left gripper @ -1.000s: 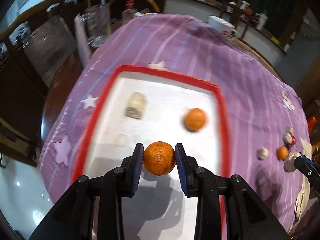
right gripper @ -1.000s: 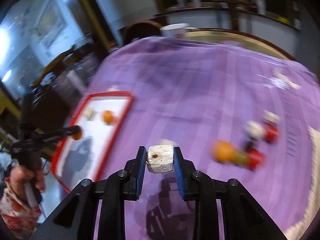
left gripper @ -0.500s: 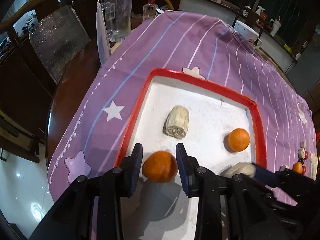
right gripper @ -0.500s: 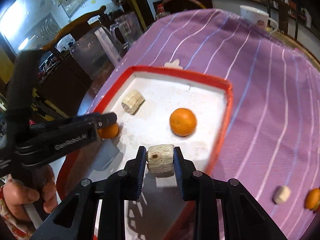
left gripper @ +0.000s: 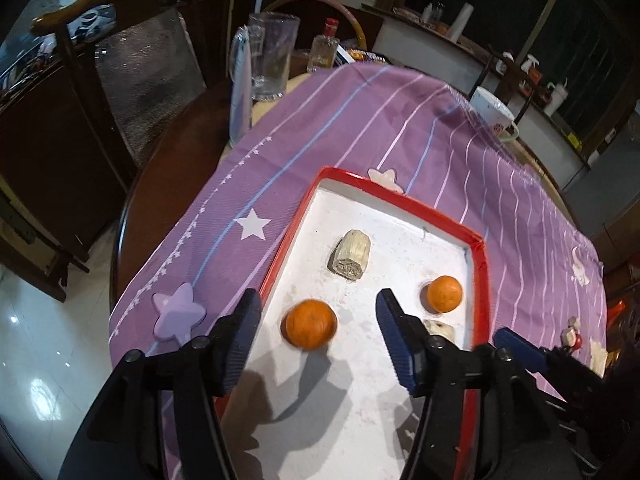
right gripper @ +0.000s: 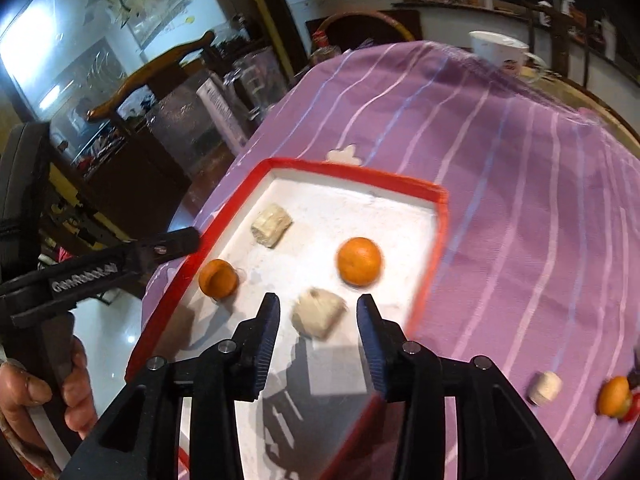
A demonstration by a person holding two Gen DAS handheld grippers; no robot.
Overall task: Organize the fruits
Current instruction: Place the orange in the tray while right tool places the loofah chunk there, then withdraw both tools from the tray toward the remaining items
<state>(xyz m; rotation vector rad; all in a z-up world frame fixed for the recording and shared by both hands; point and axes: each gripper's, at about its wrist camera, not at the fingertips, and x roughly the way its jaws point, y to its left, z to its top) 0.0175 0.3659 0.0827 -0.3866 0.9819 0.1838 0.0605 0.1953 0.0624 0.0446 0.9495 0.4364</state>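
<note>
The left gripper is standing with its jaws spread wide, and an orange is lying loose on the tray between the blue pads, touching neither. The right gripper is likewise gaping, with a pale stubby chunk sitting free on the tray floor between its fingers. Both tools are hovering over the near end of a white tray with a red rim. Farther in, a second orange is resting near the tray's right wall, just beyond the pale chunk, and another pale chunk with a rough cut end is lying toward the middle, well apart from the rest. The tray is sitting on a purple striped tablecloth dotted with stars. In the right wrist view, a small white piece and a small orange fruit are lying out on the cloth to the right, well apart from the tray. At the far edge of the table a glass pitcher and a white cup are standing.
</note>
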